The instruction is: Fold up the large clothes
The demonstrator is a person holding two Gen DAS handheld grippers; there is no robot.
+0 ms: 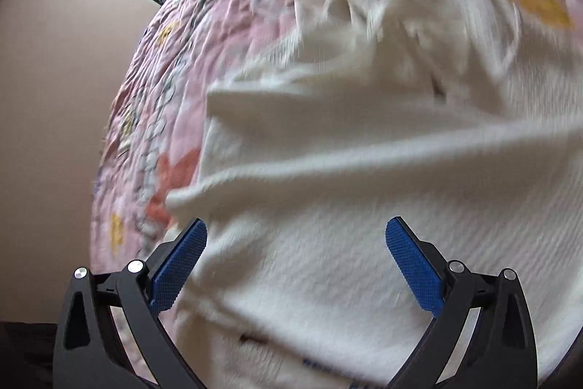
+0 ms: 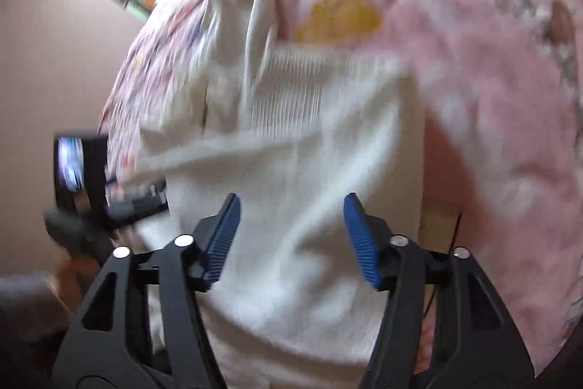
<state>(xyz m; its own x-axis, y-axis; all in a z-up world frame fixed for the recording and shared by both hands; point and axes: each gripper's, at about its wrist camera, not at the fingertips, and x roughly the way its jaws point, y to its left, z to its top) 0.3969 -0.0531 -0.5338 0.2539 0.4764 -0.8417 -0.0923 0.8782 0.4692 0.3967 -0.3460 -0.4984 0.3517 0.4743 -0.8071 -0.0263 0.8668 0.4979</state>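
white garment [image 1: 364,170] blurred | left gripper [image 1: 296,236] agape | right gripper [image 2: 291,210] agape

White ribbed garment [image 1: 328,192], pink floral bedspread [image 1: 218,35]

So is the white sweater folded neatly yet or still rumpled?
Still rumpled. The white sweater lies bunched on the pink floral bedspread, with loose ridges and a twisted upper part; no flat, squared fold shows.

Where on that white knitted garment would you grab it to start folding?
Probably the raised fold of the white garment, approached from the near side with the open left gripper. That ridge stands up off the pink floral bedspread, so the fingers can close across it instead of digging into flat cloth.
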